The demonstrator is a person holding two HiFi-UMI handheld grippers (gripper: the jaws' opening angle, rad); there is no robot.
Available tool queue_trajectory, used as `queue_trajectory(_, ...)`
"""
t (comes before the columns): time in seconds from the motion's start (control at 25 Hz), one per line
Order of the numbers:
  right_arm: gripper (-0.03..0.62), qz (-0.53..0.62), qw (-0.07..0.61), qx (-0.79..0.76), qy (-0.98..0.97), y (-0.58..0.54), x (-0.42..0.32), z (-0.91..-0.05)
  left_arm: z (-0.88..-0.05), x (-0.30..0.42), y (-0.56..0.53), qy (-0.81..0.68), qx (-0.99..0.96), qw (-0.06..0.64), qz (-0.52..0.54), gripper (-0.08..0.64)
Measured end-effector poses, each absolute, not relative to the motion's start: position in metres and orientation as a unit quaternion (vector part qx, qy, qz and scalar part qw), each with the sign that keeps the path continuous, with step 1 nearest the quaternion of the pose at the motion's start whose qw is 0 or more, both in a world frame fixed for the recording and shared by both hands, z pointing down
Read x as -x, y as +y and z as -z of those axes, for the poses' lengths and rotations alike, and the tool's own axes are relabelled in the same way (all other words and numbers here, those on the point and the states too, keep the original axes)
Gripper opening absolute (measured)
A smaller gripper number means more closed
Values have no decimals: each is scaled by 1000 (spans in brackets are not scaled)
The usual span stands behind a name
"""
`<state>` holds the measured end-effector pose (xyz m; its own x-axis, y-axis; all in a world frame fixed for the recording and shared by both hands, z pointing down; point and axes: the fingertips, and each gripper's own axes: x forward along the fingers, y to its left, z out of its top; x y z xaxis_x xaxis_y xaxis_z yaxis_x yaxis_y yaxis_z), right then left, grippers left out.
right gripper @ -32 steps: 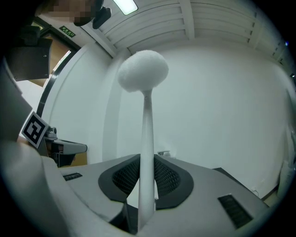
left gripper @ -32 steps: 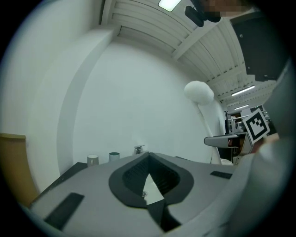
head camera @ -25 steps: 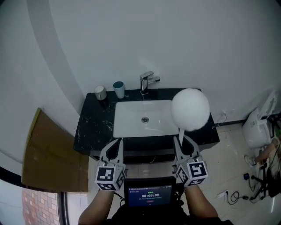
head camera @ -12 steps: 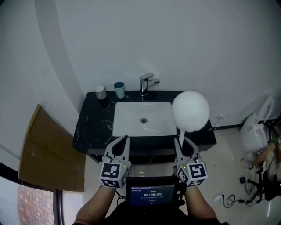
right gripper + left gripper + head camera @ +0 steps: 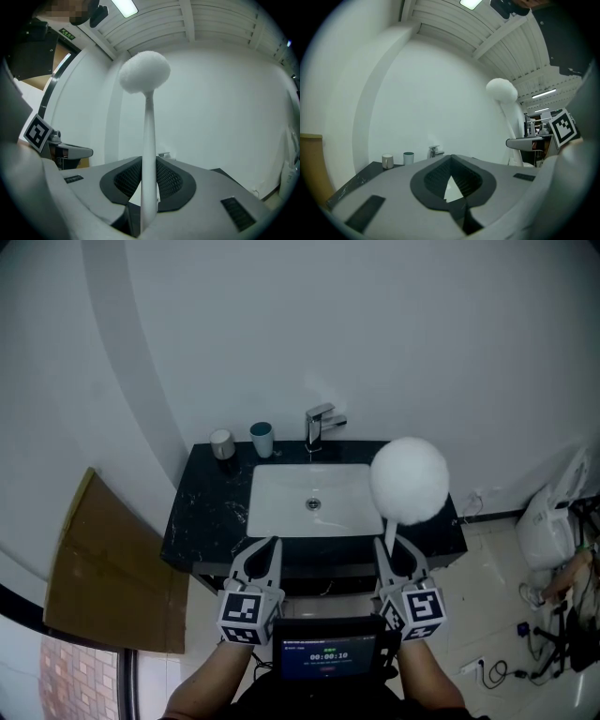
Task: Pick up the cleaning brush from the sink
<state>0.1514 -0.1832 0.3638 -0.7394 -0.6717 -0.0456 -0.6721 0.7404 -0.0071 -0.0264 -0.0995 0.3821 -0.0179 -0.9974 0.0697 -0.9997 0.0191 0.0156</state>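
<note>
My right claw [image 5: 392, 549] was clamped on the thin white handle of the cleaning brush [image 5: 409, 479]; in the right gripper view the handle [image 5: 149, 136] stood upright between the two meshed pads [image 5: 171, 180], which pressed on it from both sides. The brush's round, fluffy white head sat at the top of the handle, clear of the basin and well above the claw. In the head view that head covered the right end of the sink [image 5: 281, 507].

My left claw [image 5: 265, 549] was closed with nothing in it: in the left gripper view its jaw tips [image 5: 450, 176] met, leaving only a small triangular gap behind them. It was level with the right one, on the near side of the black worktop [image 5: 202, 512], to the left. From that view the brush [image 5: 502, 90] showed up to the right.

The white sink was set in the worktop. A chrome faucet [image 5: 322, 423] stood at its far edge, by the white wall. A pale cup [image 5: 222, 442] and a teal cup [image 5: 262, 438] stood side by side on the far left corner. A brown cardboard sheet [image 5: 112, 577] leaned at the left of the worktop. A small screen [image 5: 328, 651] sat between my forearms.
</note>
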Motion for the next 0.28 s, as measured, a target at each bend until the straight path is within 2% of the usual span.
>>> queue_trajectory(0.28, 57, -10, 10, 354, 935, -188, -151, -370, -381, 28, -104, -716, -697, 28, -15, 18)
